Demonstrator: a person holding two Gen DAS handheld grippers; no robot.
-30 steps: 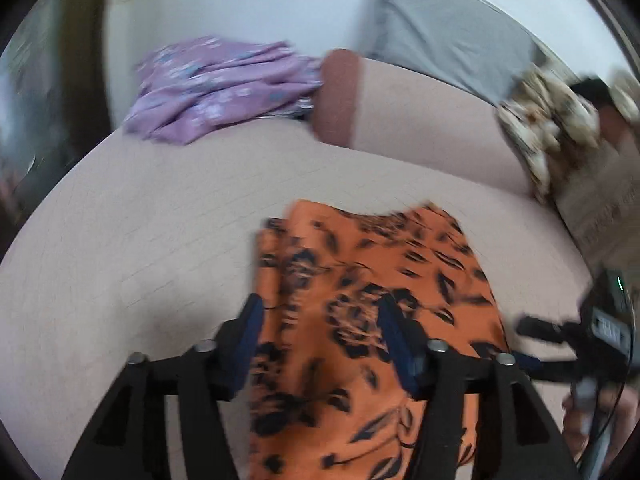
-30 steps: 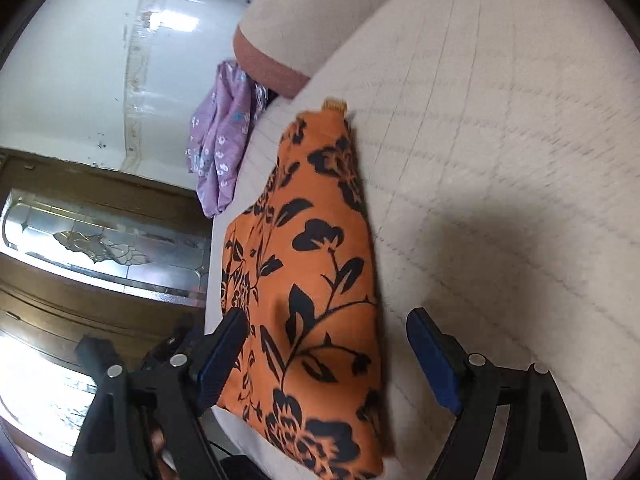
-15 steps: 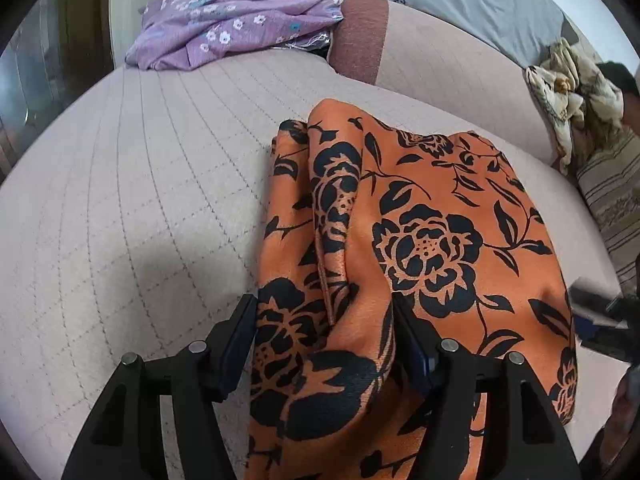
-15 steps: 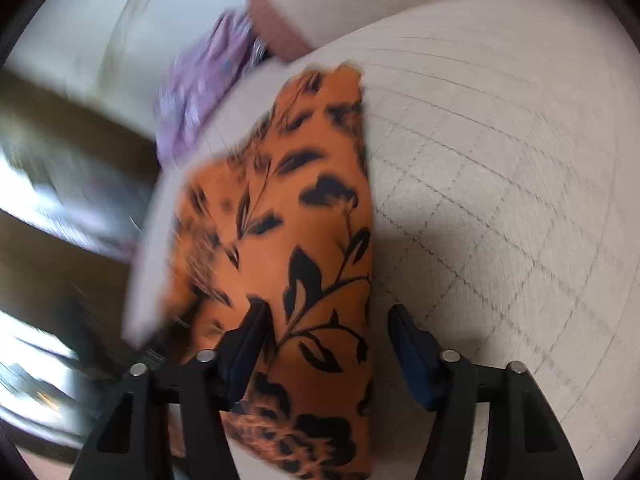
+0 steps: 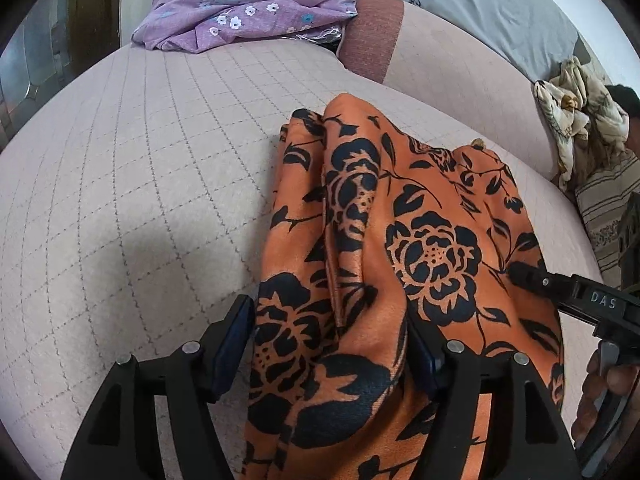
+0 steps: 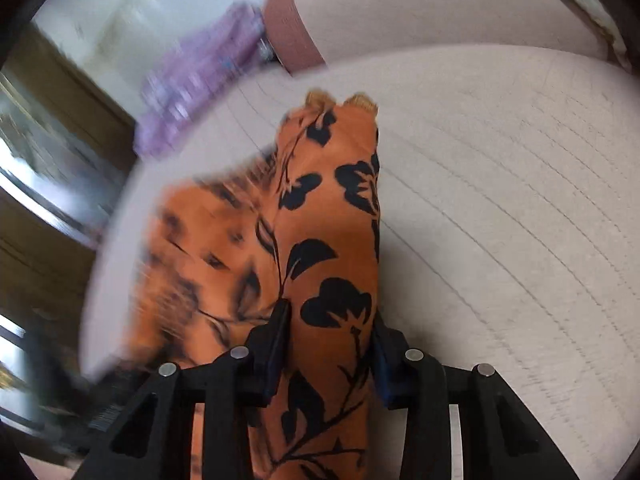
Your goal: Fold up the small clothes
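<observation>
Quilted cushion [image 5: 132, 184]; orange garment [image 5: 400, 240] seemingly between right gripper [image 6: 330, 344] pads.

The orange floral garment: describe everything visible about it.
The orange floral garment is soft cloth printed with black roses and leaves. It lies bunched in lengthwise folds on the quilted pink cushion. Folds of it sit between the fingers of both the left hand-held gripper and the right hand-held gripper, whose jaws have just been closing on it.
</observation>
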